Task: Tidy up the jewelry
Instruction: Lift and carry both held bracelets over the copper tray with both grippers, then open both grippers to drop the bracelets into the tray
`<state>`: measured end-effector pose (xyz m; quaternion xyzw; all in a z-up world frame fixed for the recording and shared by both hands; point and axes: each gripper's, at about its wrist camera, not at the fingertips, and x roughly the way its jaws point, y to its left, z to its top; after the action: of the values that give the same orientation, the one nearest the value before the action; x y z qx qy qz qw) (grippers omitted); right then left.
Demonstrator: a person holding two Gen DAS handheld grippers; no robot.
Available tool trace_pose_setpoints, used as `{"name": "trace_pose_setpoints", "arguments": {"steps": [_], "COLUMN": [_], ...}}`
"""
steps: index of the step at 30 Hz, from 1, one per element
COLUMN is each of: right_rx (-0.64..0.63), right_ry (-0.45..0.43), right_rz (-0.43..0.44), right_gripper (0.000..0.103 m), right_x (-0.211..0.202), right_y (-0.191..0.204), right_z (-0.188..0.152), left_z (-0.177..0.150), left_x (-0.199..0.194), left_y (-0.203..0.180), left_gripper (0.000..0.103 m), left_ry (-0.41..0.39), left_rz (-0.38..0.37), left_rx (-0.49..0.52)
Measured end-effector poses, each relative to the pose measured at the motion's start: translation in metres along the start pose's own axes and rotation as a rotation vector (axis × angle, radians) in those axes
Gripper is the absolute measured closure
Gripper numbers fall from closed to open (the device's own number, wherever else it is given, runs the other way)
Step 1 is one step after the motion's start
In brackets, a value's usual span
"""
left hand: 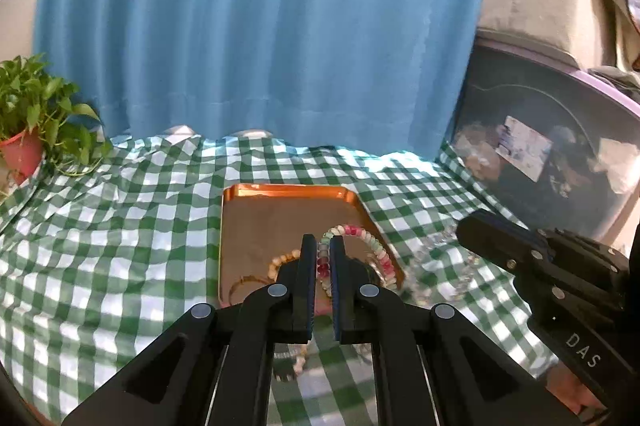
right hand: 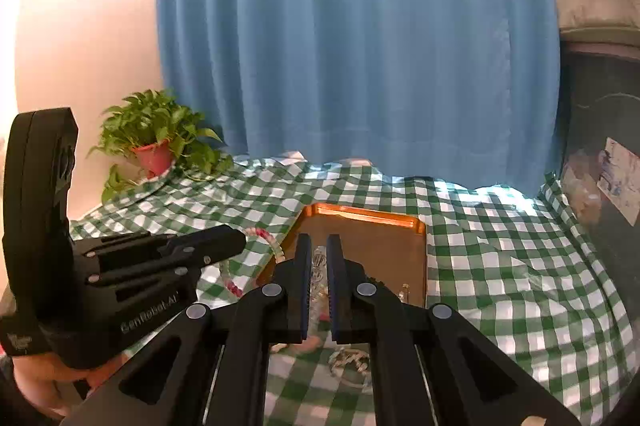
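Your left gripper (left hand: pixel 323 258) is closed on the pink and white bead bracelet (left hand: pixel 372 246), a short part of the loop pinched between the two fingers, and the rest of the loop hangs out over the near right part of the copper tray (left hand: pixel 280 194). Your right gripper (right hand: pixel 319 258) is clamped on a clear glass bead bracelet (right hand: pixel 319 266), which sits in the narrow gap between its fingers above the near edge of the same tray. Both bracelets look light and limp, strung beads that will swing and fold when you move, so I think a hold across one or two beads, as you have now, is the safe one; the smooth beads may slip if the fingers loosen a little. The glass beads could chip, so it is better to lower them than to drop them. A beige bead bracelet (left hand: pixel 282 260) and a thin brown ring-shaped piece (left hand: pixel 246 286) already lie in the tray near its front, so the new pieces may tangle with them. The two grippers are near each other and could bump. The potted plant (right hand: pixel 154 142) and the dark bin (left hand: pixel 552 154) stand well apart on the green checked cloth (left hand: pixel 120 226).
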<state>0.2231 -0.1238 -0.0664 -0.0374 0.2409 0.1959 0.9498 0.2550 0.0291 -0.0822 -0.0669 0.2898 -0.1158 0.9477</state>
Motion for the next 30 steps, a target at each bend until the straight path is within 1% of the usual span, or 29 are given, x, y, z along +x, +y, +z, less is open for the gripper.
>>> {"name": "trace_pose_setpoints", "arguments": {"steps": [7, 8, 9, 10, 12, 15, 17, 21, 24, 27, 30], "right_rx": [0.014, 0.007, -0.013, -0.03, -0.053, -0.09, -0.071, -0.024, -0.012, 0.02, 0.022], "right_ry": [0.014, 0.013, 0.009, 0.007, 0.003, 0.014, 0.038, 0.087, 0.114, 0.142, 0.154], "right_rz": [-0.023, -0.031, -0.058, -0.078, -0.093, -0.115, -0.105, -0.101, -0.104, -0.098, -0.104], "right_gripper": [0.097, 0.097, 0.097, 0.097, 0.097, 0.097, 0.097, 0.097, 0.097, 0.097, 0.097], "right_x": [0.049, 0.055, 0.063, 0.069, 0.086, 0.112, 0.132, 0.16, 0.174, 0.184, 0.188], "right_y": [-0.031, -0.033, -0.035, -0.035, -0.038, -0.044, -0.053, -0.068, -0.075, -0.081, -0.083], "right_z": [0.008, 0.01, 0.011, 0.012, 0.012, 0.008, 0.001, -0.011, -0.018, -0.025, -0.031], "left_z": [0.014, 0.015, 0.015, 0.014, 0.01, 0.003, 0.0, -0.007, -0.011, -0.016, -0.02], "left_x": [0.054, 0.065, 0.073, 0.086, 0.11, 0.136, 0.149, 0.165, 0.178, 0.186, 0.187], "left_y": [0.02, 0.022, 0.024, 0.028, 0.038, 0.054, 0.062, 0.075, 0.086, 0.092, 0.093], "left_gripper": [0.096, 0.096, 0.096, 0.096, 0.096, 0.096, 0.096, 0.096, 0.096, 0.096, 0.096], "left_ry": [0.007, 0.01, 0.006, 0.003, 0.038, 0.078, 0.113, 0.141, 0.171, 0.192, 0.2], "left_rz": [0.008, 0.015, 0.03, 0.056, 0.082, 0.061, 0.066, 0.096, 0.122, 0.15, 0.174], "left_rx": [0.0, 0.009, 0.013, 0.016, -0.004, -0.04, -0.051, -0.073, -0.103, -0.109, -0.112]}}
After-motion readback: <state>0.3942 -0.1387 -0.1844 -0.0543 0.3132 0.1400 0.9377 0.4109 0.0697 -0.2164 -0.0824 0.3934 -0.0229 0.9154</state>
